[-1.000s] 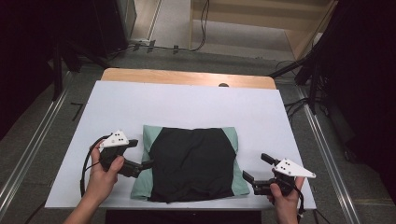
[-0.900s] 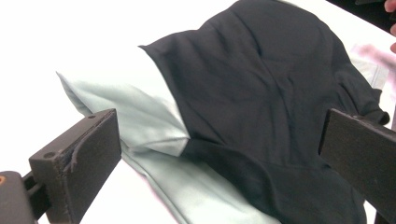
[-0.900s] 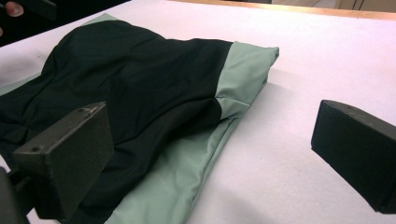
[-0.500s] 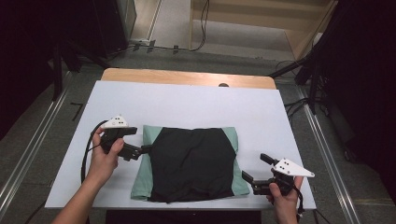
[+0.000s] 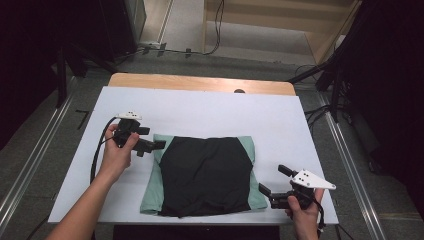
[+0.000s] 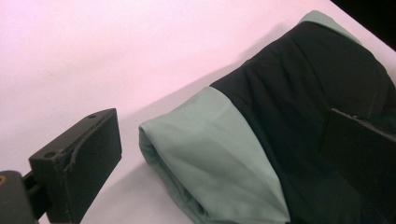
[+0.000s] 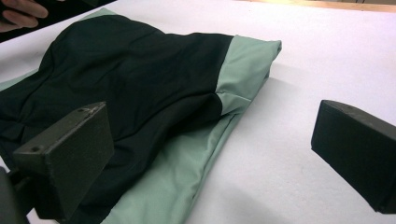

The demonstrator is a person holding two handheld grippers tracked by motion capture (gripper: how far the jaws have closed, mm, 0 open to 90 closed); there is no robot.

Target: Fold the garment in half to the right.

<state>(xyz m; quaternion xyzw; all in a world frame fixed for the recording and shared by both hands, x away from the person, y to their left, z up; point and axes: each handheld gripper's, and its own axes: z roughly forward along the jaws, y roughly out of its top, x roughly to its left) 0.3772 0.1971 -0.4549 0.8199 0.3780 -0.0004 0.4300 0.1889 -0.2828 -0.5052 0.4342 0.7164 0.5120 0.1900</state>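
High view shows a folded garment, black over green, lying flat on the white table near its front edge. It looks soft and light, likely to sag and unfold if lifted; the doubled green corners seem the best hold. The left gripper, jaws spread, straddles the garment's far-left corner. The right gripper, jaws also spread, sits just beside its near-right corner.

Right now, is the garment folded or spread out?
Folded. The garment lies as a compact rectangle on the table, and its green edge shows doubled layers.
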